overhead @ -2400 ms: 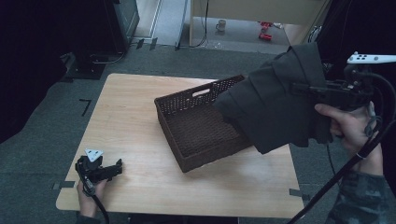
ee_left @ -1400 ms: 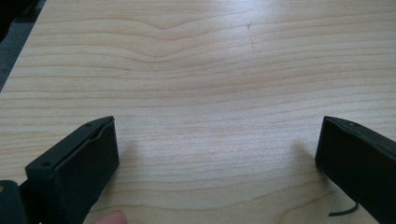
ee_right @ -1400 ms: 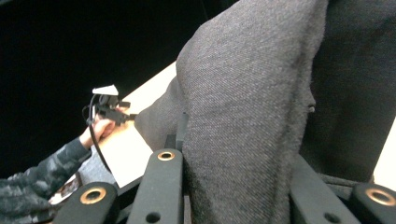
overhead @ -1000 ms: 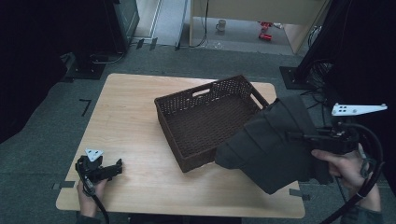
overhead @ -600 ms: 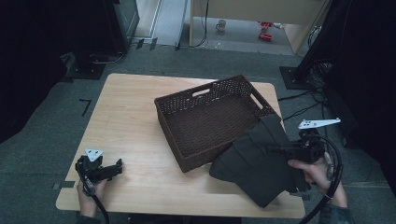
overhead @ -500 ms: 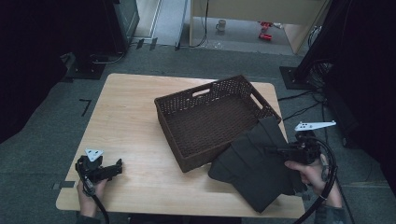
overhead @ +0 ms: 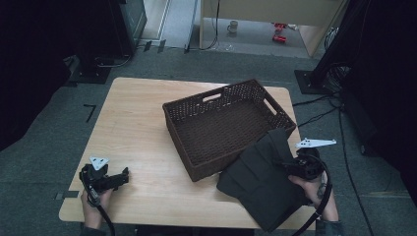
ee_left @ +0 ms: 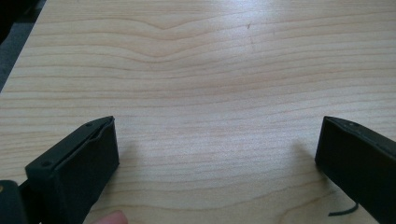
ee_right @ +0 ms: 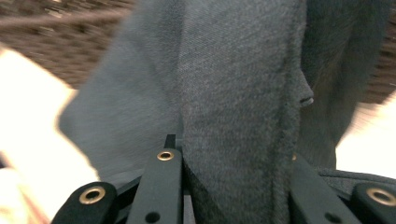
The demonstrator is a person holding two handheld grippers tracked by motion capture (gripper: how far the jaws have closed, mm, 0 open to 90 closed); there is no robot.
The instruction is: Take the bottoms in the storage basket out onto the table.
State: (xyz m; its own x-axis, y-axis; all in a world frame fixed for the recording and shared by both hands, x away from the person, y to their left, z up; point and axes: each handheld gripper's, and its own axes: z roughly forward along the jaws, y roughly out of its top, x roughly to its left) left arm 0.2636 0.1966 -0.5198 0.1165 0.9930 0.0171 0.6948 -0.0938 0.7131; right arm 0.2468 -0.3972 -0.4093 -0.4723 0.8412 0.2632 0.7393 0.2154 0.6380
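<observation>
My right hand-held gripper clamps the dark garment lying on the tabletop beside the wicker basket, while my left hand-held gripper rests wide open.

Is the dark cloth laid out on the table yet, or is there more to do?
Partly. The dark cloth is out of the basket and lies on the table beside it. The right gripper is clamped on it. Letting go is left. The left gripper rests open.
</observation>
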